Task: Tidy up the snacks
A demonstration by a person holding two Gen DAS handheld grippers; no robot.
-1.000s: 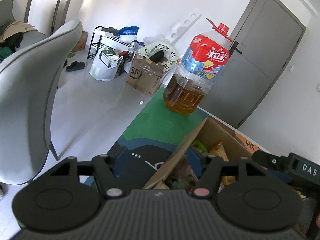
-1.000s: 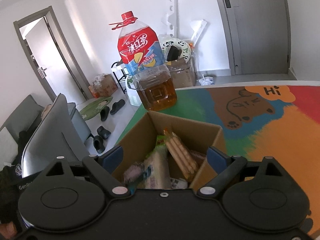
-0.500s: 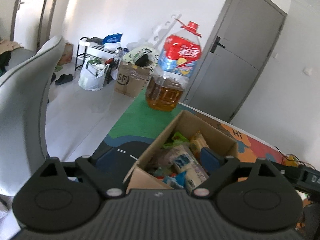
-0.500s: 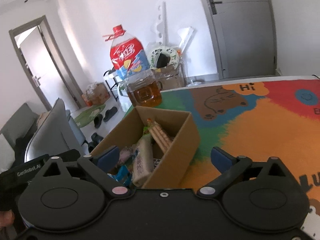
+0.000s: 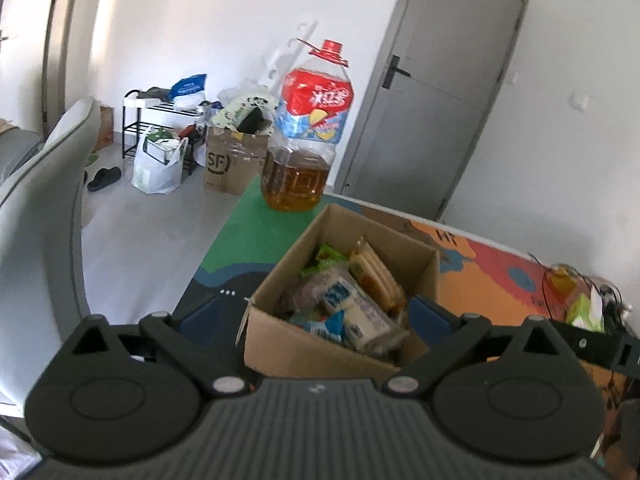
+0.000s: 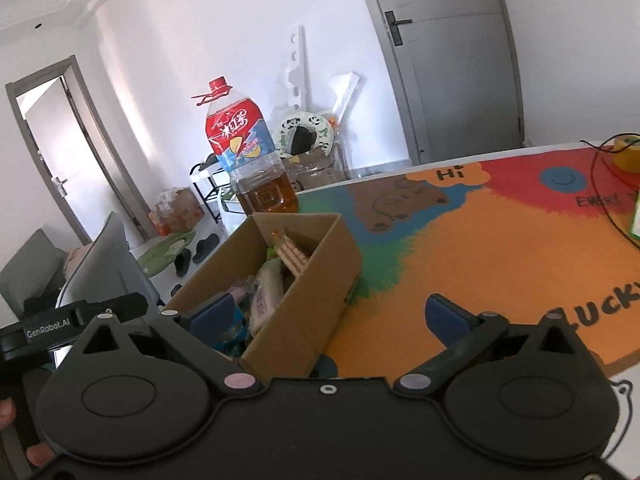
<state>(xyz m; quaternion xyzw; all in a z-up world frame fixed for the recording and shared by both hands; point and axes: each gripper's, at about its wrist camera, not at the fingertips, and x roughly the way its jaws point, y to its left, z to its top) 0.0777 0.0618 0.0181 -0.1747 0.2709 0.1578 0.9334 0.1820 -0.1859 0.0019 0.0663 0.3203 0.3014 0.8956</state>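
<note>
The cardboard box (image 5: 340,288) of snacks (image 5: 360,304) sits at lower centre of both views on the colourful surface (image 6: 500,248), an oil bottle (image 5: 308,132) behind it. The left gripper (image 5: 316,316) and right gripper (image 6: 328,316) both gape wide, holding nothing.

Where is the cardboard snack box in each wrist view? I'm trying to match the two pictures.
Left wrist view: the cardboard snack box sits lower centre, between the open jaws.
Right wrist view: it sits left of centre.
Shared landmark: the oil bottle, standing just beyond the box in both.
</note>
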